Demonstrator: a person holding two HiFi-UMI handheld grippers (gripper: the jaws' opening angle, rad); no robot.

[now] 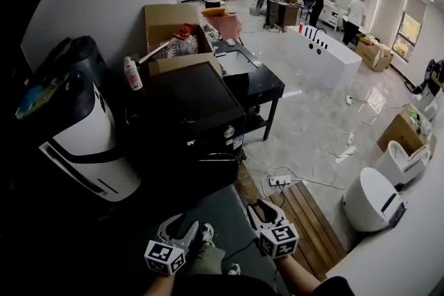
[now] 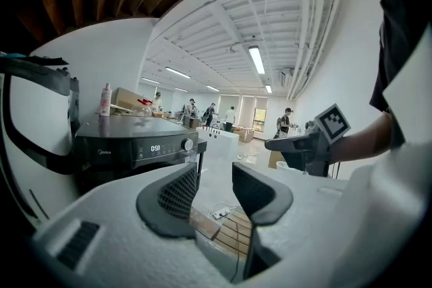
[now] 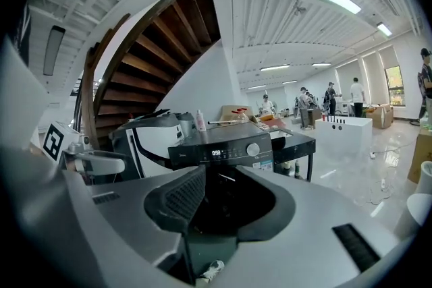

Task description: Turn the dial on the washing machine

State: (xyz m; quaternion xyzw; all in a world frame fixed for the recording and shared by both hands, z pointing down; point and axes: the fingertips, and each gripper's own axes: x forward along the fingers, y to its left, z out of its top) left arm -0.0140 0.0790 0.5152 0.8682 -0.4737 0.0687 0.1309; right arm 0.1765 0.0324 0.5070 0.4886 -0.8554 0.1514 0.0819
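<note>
The black washing machine (image 1: 187,114) stands ahead of me, with its round silver dial (image 1: 229,132) at the right end of the front panel. My left gripper (image 1: 182,227) and right gripper (image 1: 262,210) hang low in front of it, well short of the dial. In the left gripper view the jaws (image 2: 214,189) stand open with nothing between them, and the dial (image 2: 187,144) is far off to the left. In the right gripper view the open, empty jaws (image 3: 226,202) frame the machine, with the dial (image 3: 253,150) above the right finger.
A white and black appliance (image 1: 83,142) stands left of the machine. A cardboard box (image 1: 173,28) sits behind it. To the right are a black table (image 1: 267,86), a power strip (image 1: 280,180), a wooden pallet (image 1: 305,218) and a white toilet (image 1: 371,197). Several people stand far back.
</note>
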